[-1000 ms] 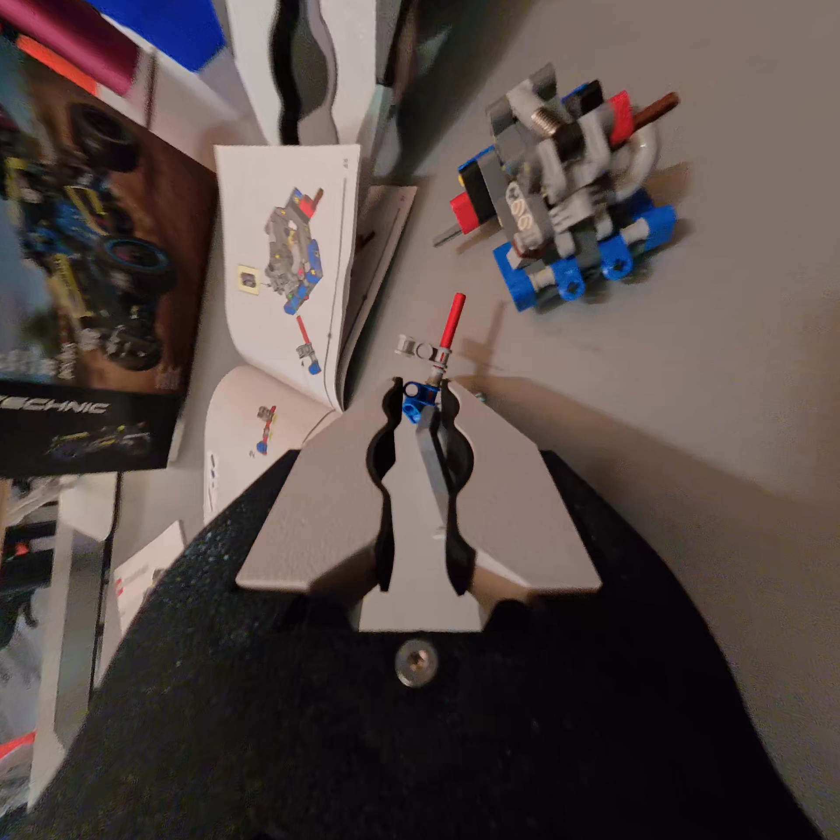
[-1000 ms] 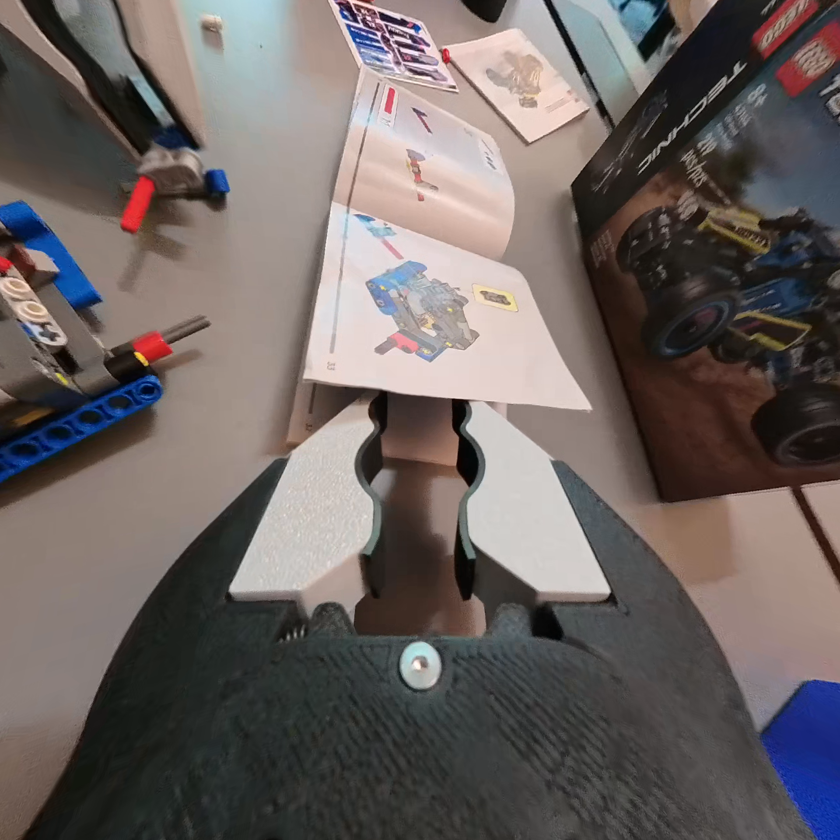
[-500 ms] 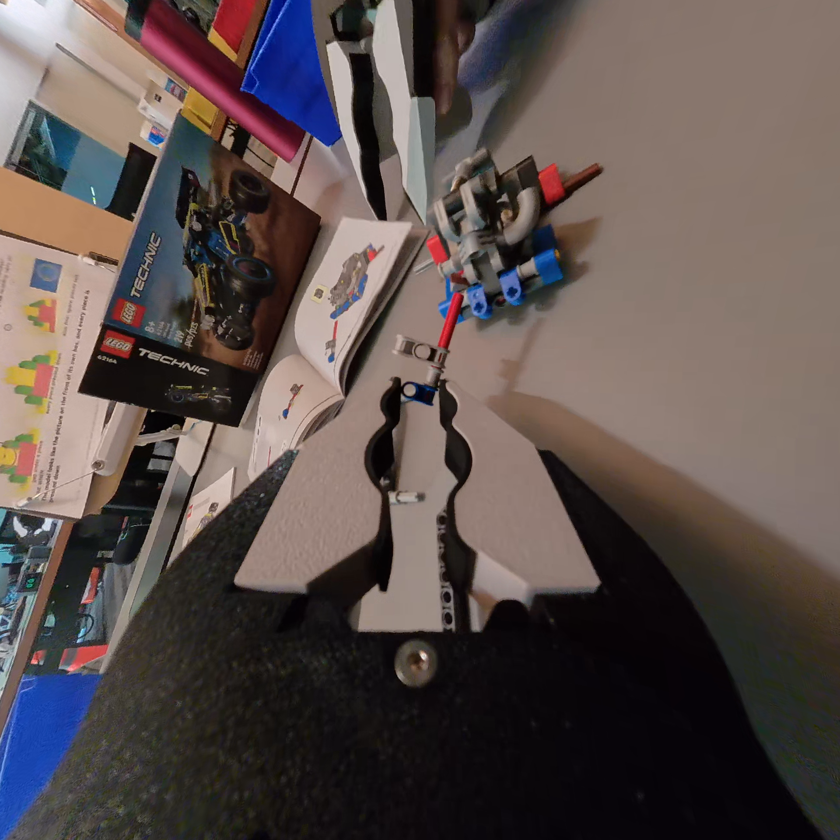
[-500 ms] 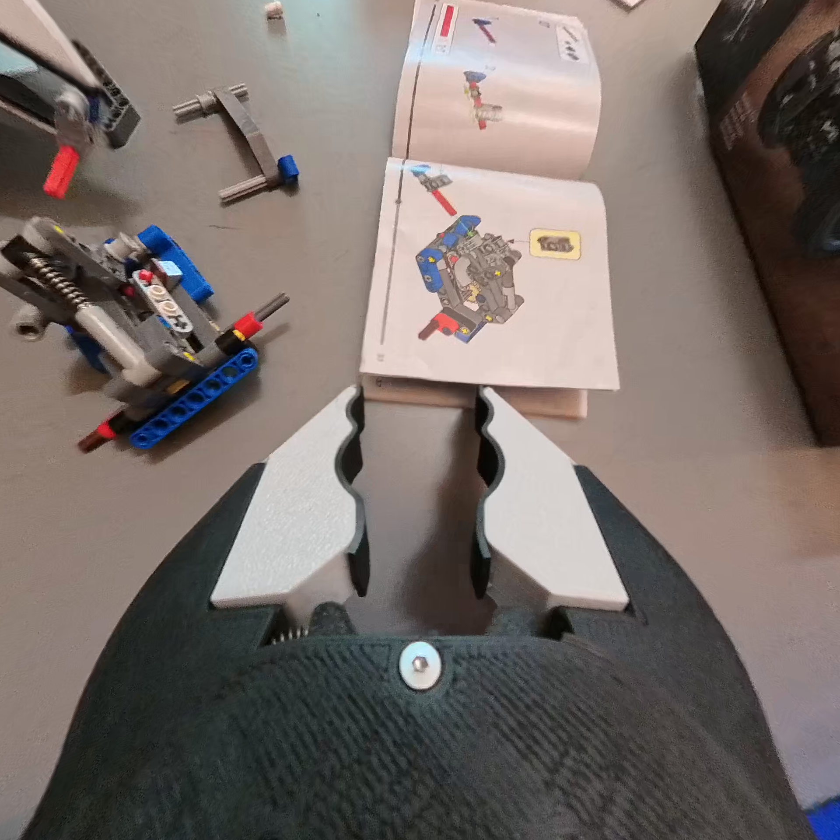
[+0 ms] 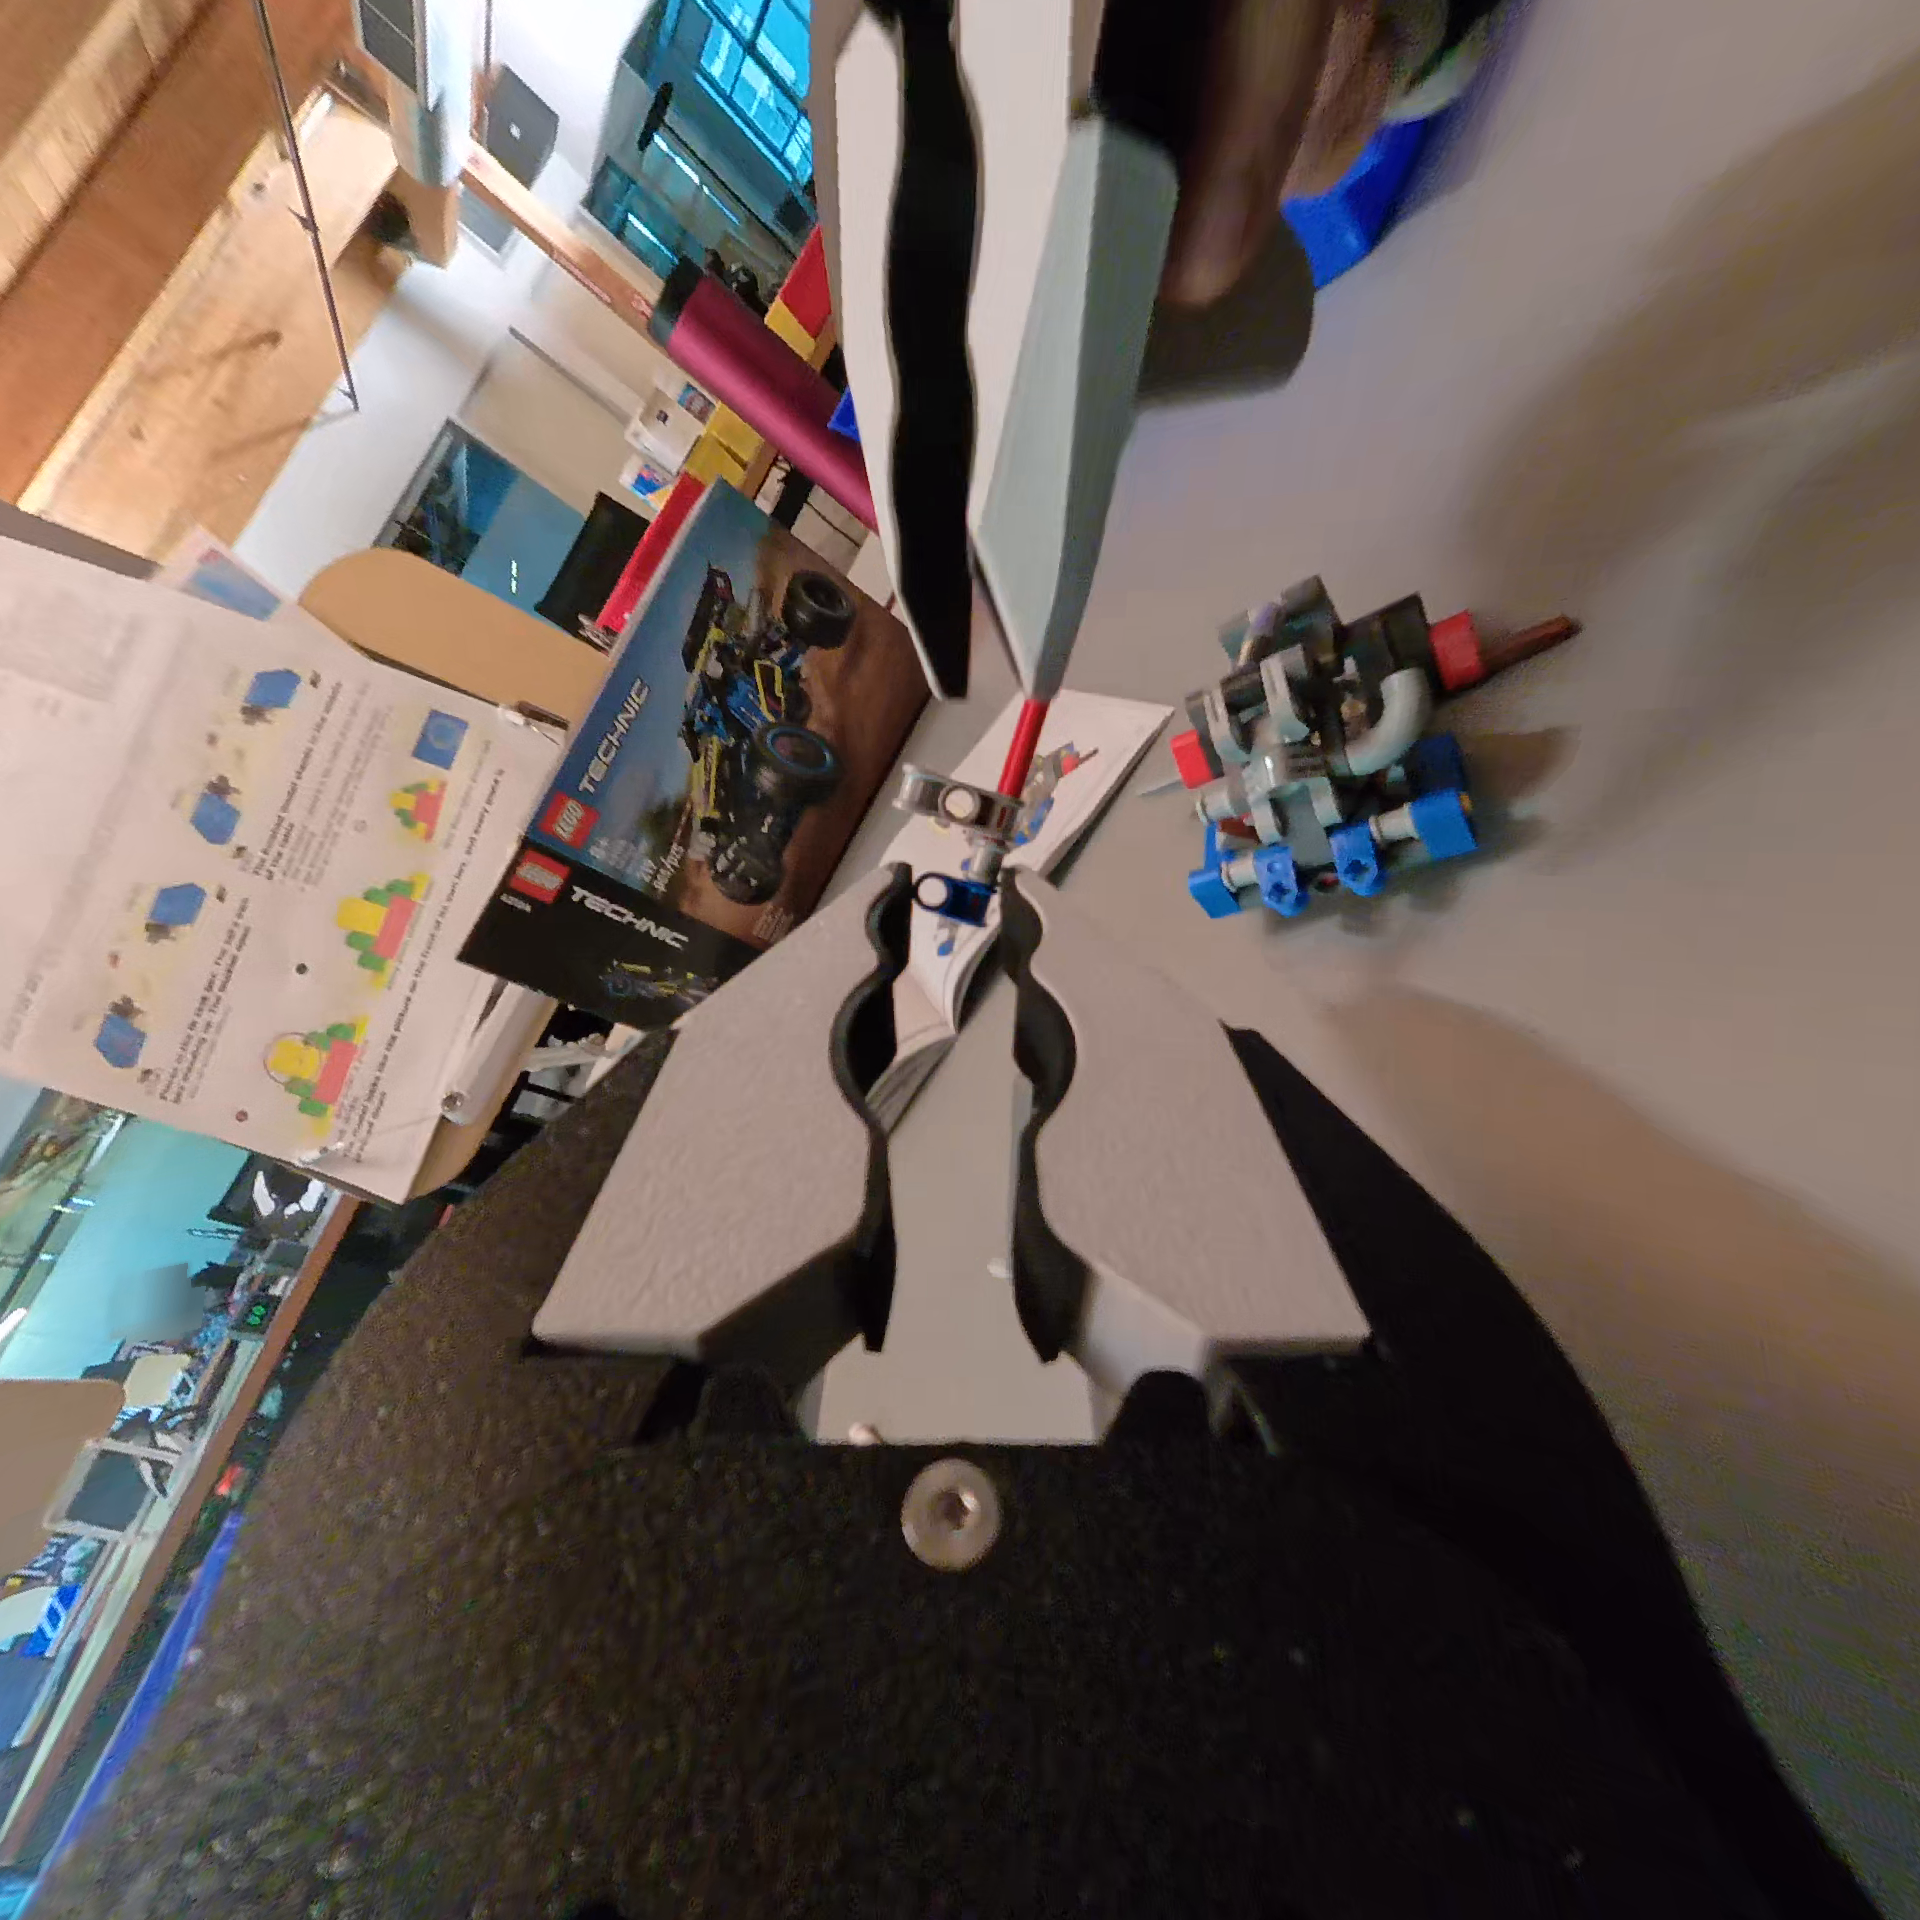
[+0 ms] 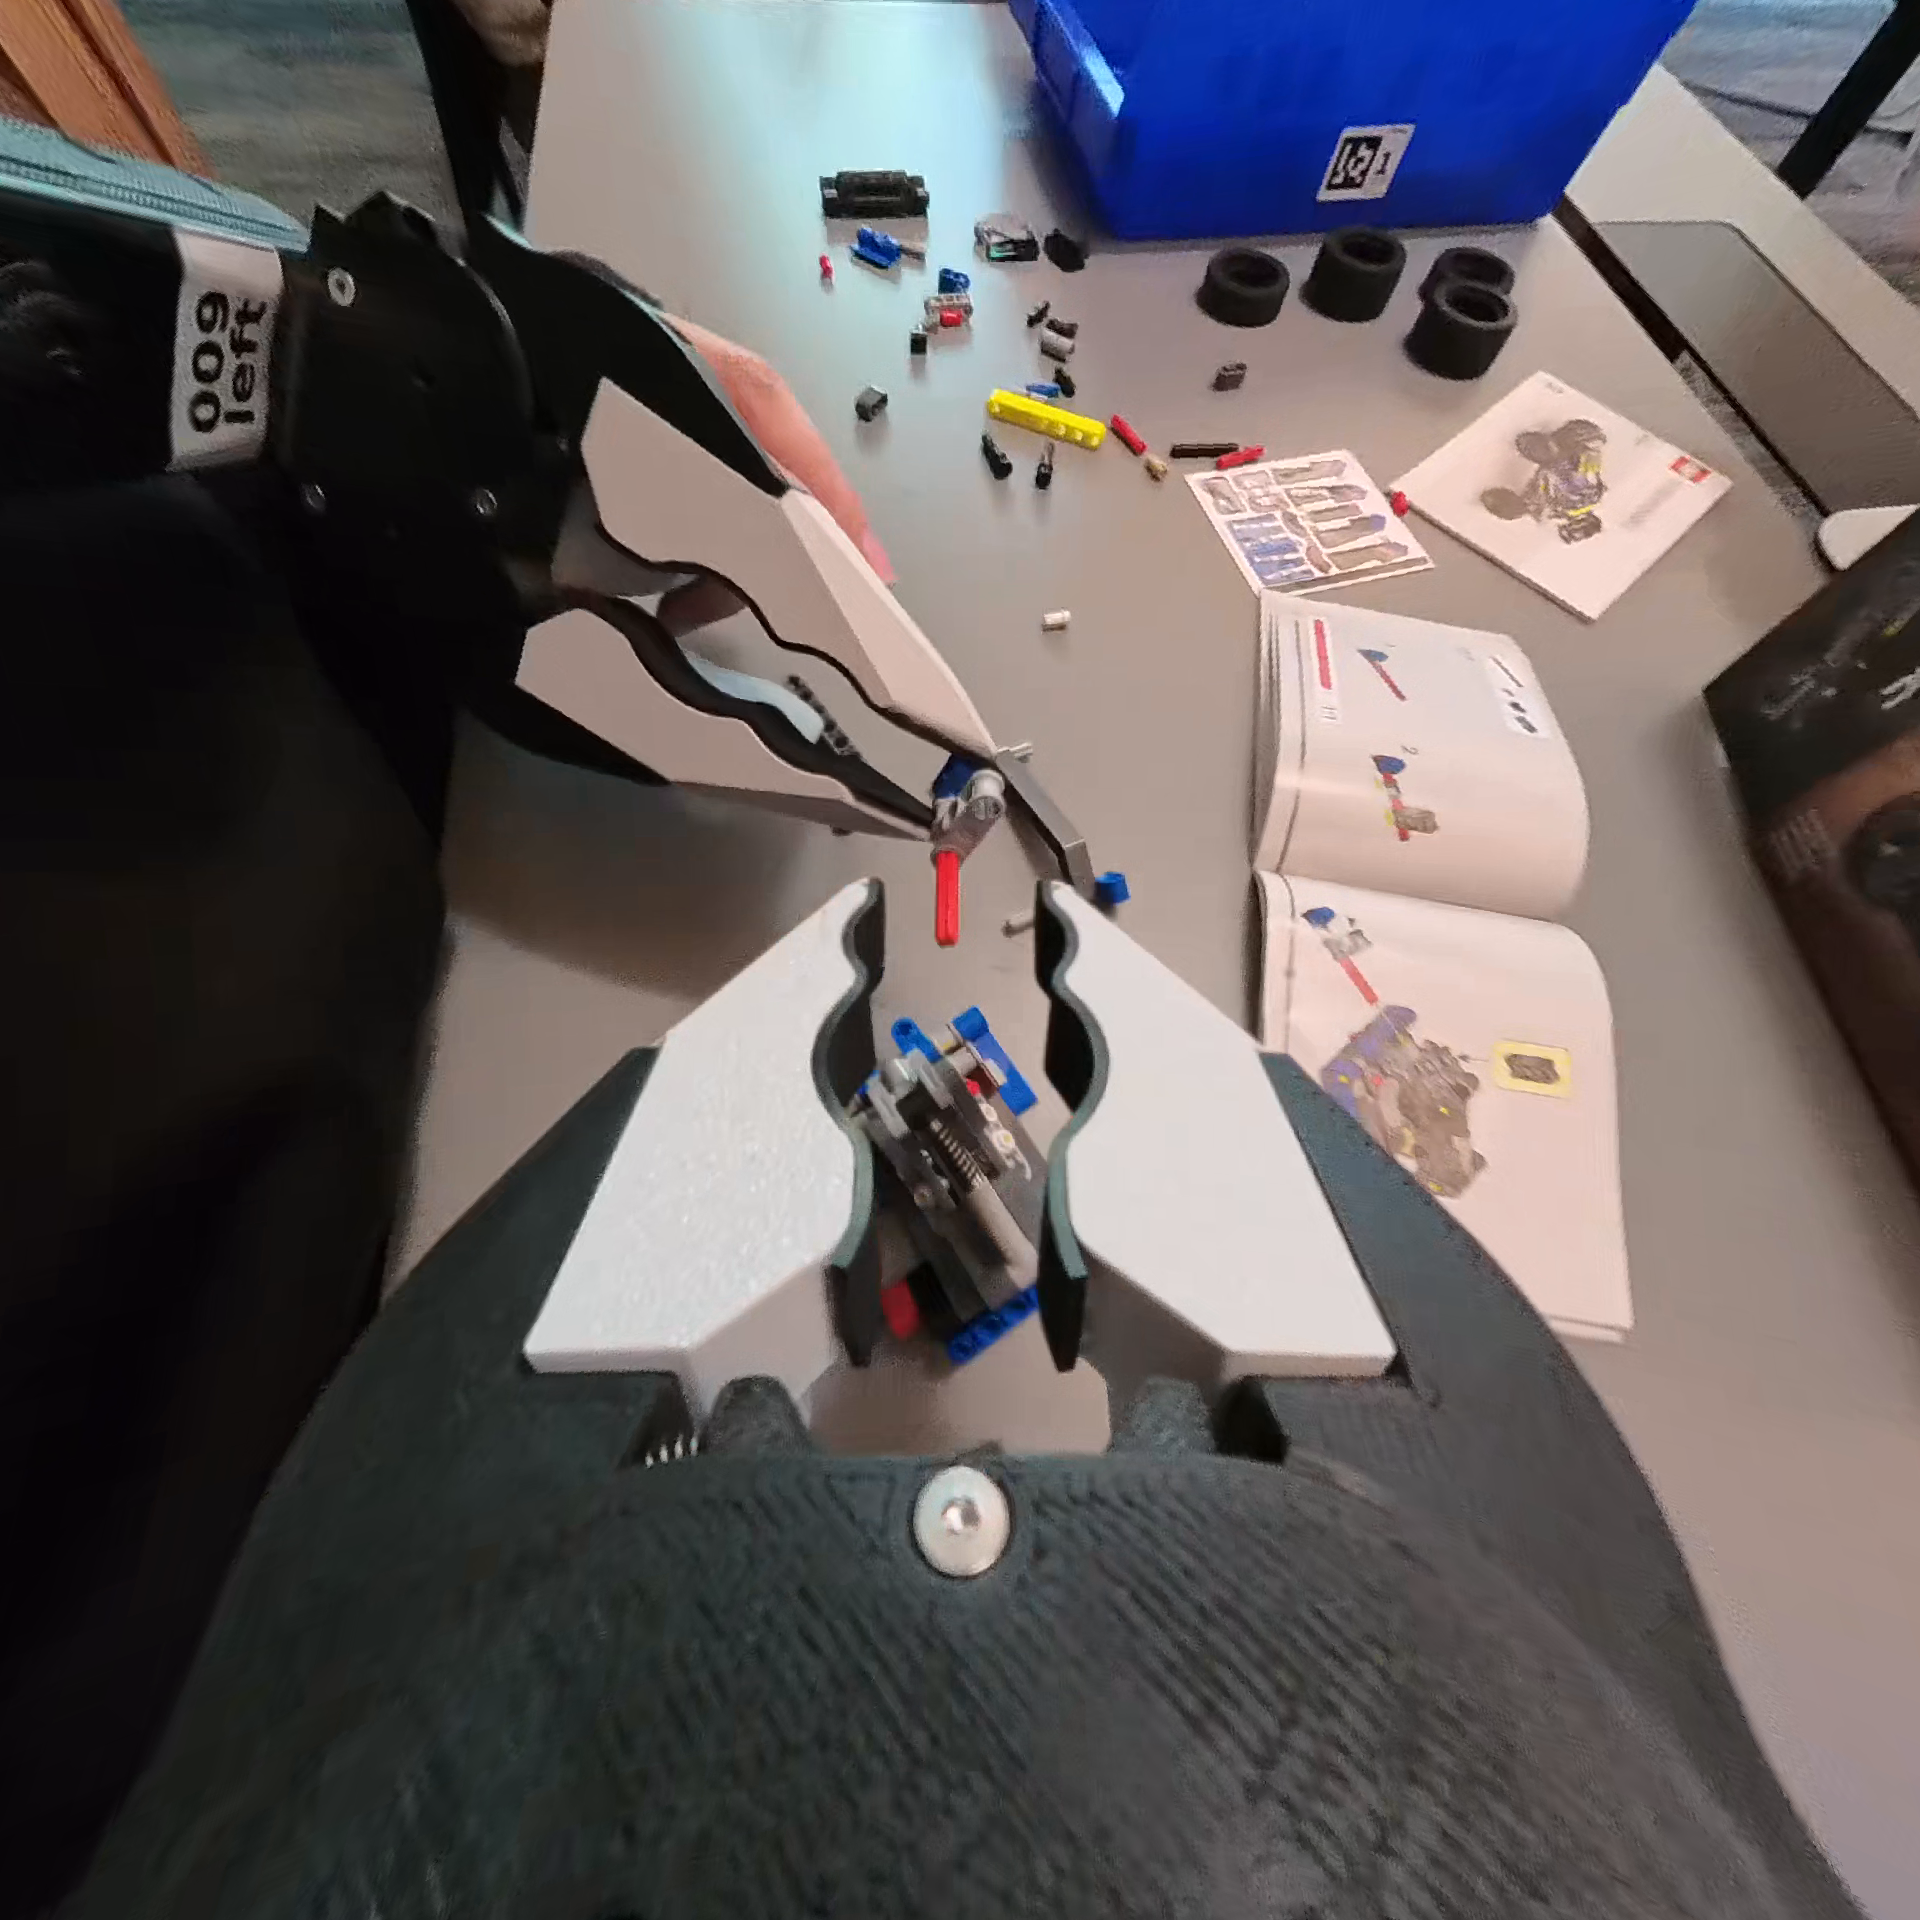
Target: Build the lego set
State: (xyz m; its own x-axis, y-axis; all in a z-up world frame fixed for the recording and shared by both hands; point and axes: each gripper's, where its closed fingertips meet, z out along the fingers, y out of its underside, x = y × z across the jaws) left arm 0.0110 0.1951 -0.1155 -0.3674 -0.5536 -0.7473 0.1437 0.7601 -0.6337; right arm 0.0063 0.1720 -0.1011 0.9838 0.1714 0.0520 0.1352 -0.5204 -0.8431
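Item one: your left gripper (image 6: 940,800), two pale wedge-shaped fingers with wavy black inner pads. It pinches a small sub-assembly (image 5: 971,821) at the tips: a blue connector, a grey lift arm with round holes, and a thin red axle (image 6: 947,899) projecting forward. The piece hangs clear above the grey table (image 6: 665,125).

Item two: your right gripper (image 6: 961,914), same build, textured dark body, fingers spread with nothing between them. In the left wrist view its tips sit just at the far end of the red axle; whether they touch it cannot be told.

Item three: the partly built chassis (image 5: 1325,758), a blocky cluster of grey beams, blue studless beams, red bushes, a curved grey tube and a coil spring. It rests on the table directly below your right gripper, seen through the gap between its fingers.

Item four: one open instruction booklet (image 6: 1434,987), glossy white pages, lying just right of the chassis.

Item five: one dark printed cardboard box (image 5: 717,769), beyond the booklet from the chassis.

Item six: four black rubber tyres (image 6: 1351,275), round and ribbed, well beyond the chassis beside one blue plastic bin (image 6: 1299,94).

Item seven: one sticker sheet (image 6: 1304,520) and one thin leaflet (image 6: 1558,499), flat, past the booklet.

Item eight: loose small parts (image 6: 1039,343) scattered between chassis and bin, including one yellow holed beam (image 6: 1044,416); the rest are too small to count.
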